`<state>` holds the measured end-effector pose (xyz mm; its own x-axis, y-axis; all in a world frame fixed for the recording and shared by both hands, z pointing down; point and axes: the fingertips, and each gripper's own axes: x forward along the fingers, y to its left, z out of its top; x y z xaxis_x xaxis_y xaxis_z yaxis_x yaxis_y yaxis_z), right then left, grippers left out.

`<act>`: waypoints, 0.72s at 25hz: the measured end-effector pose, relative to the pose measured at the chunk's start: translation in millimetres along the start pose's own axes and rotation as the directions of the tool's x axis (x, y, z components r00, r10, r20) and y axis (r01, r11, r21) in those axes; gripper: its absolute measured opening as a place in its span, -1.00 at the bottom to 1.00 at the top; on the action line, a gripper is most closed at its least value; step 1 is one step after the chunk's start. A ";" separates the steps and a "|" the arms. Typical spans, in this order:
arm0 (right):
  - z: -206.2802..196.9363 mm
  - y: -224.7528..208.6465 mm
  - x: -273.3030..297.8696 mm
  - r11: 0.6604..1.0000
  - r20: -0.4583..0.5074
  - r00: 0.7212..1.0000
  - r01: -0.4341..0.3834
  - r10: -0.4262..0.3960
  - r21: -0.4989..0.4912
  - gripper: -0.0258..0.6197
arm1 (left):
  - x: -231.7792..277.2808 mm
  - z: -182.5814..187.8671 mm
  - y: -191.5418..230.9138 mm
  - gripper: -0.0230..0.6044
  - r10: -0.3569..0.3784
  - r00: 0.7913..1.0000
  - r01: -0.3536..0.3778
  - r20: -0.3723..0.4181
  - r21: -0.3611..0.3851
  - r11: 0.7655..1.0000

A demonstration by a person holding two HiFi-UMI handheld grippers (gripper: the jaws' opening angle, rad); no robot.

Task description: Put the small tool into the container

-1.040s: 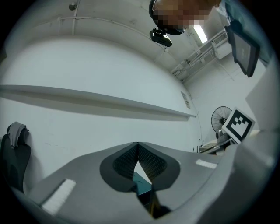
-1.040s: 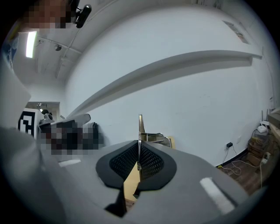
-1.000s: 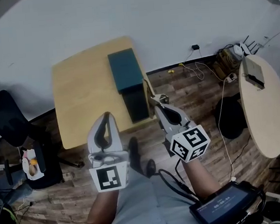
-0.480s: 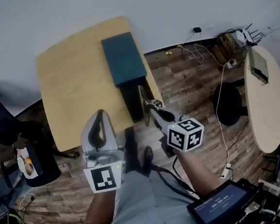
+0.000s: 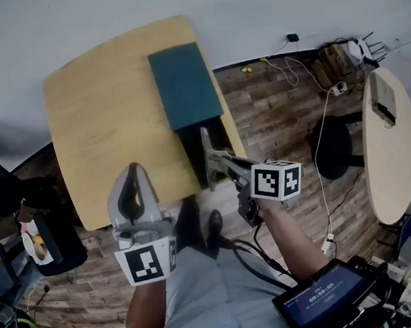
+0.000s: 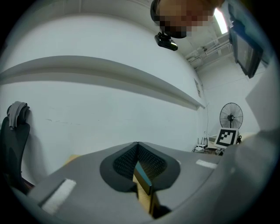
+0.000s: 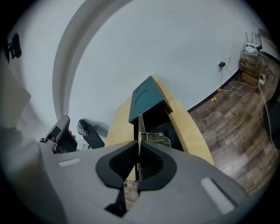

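A dark teal container (image 5: 184, 86) lies on the wooden table (image 5: 108, 118), its near end open and dark (image 5: 194, 153). My right gripper (image 5: 214, 159) is shut on the small tool (image 5: 206, 149), a thin flat metal piece that sticks out past the jaw tips over that open end. In the right gripper view the tool (image 7: 140, 124) stands edge-on between the closed jaws, with the container (image 7: 146, 96) just beyond. My left gripper (image 5: 134, 169) hovers at the table's near edge, shut and holding nothing; its tips (image 6: 137, 143) meet.
A black chair (image 5: 9, 205) stands left of the table. On the right are an oval table (image 5: 390, 143), a black stool (image 5: 336, 145) and cables on the wood floor (image 5: 329, 184). A screen device (image 5: 324, 299) sits at the lower right.
My right gripper has carried the tool left, from beside the container's near corner to over its open end. The left gripper has drifted slightly left and nearer to me.
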<state>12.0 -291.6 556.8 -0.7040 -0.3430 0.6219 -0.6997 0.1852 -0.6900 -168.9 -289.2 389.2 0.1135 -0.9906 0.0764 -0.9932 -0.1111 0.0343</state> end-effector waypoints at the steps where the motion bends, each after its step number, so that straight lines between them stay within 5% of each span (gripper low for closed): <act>1: 0.6 -0.7 3.9 1.000 -0.015 1.000 -0.008 0.008 0.025 -0.91 | 3.8 0.2 4.3 -0.89 0.003 1.000 -0.003 -0.002 -0.002 1.000; 10: 8.1 -4.8 31.0 0.962 -0.081 0.989 -0.103 0.127 0.254 -0.91 | 33.3 -2.0 26.1 -0.89 0.016 1.000 -0.017 -0.018 -0.020 1.000; 18: 24.5 -19.8 45.6 0.968 -0.094 0.992 -0.061 0.086 0.243 -0.91 | 54.2 -9.3 36.1 -0.89 0.015 0.999 -0.015 -0.034 -0.026 1.000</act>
<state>-3.3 -333.5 589.7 -0.7701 -0.2380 0.5918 -0.6045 -0.0236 -0.7962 -198.4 -346.2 403.9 0.0998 -0.9888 0.1107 -0.9938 -0.0937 0.0590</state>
